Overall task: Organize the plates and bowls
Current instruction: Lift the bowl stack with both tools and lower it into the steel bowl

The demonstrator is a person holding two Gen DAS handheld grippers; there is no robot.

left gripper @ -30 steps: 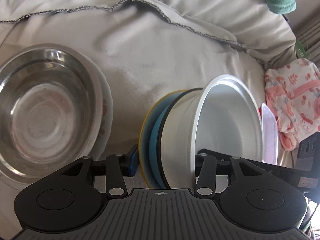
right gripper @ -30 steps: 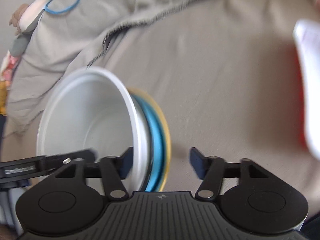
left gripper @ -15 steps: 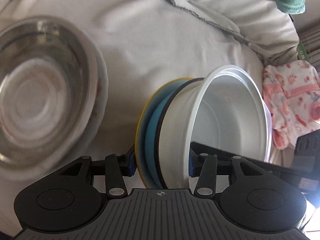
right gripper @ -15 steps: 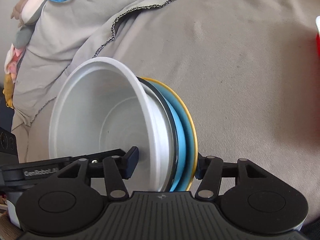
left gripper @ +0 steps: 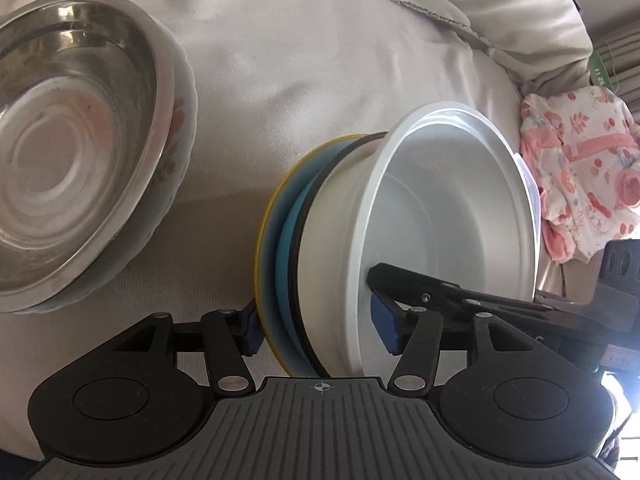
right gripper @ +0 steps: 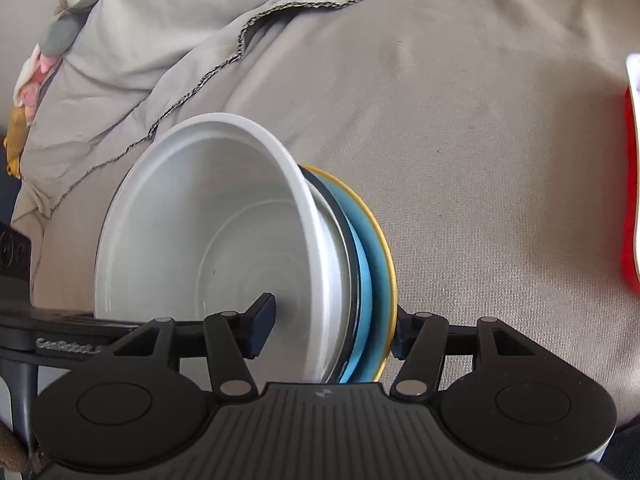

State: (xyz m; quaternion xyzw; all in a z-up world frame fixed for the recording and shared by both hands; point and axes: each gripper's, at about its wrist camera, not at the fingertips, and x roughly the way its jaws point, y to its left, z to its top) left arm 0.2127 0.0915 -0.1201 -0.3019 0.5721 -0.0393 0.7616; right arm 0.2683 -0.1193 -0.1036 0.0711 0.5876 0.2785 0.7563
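A stack of a white bowl [left gripper: 448,216] on a dark-rimmed dish, a blue plate [left gripper: 289,248] and a yellow-rimmed plate is held on edge above the bed. My left gripper [left gripper: 320,326] is shut on the stack, one pad behind the yellow plate, one inside the bowl. My right gripper [right gripper: 330,330] is shut on the same stack [right gripper: 224,248] from the other side. A steel bowl [left gripper: 68,136] sits in a floral white plate [left gripper: 178,128] at the left.
A grey-beige sheet [left gripper: 304,80] covers the bed, with a folded blanket edge [right gripper: 248,28] behind. Pink patterned clothing [left gripper: 580,168] lies at the right. A red and white object [right gripper: 632,184] is at the right edge of the right wrist view.
My right gripper has closed onto the stack, which it was only beside a second ago. The stack has shifted slightly; the steel bowl appears farther left in the left view.
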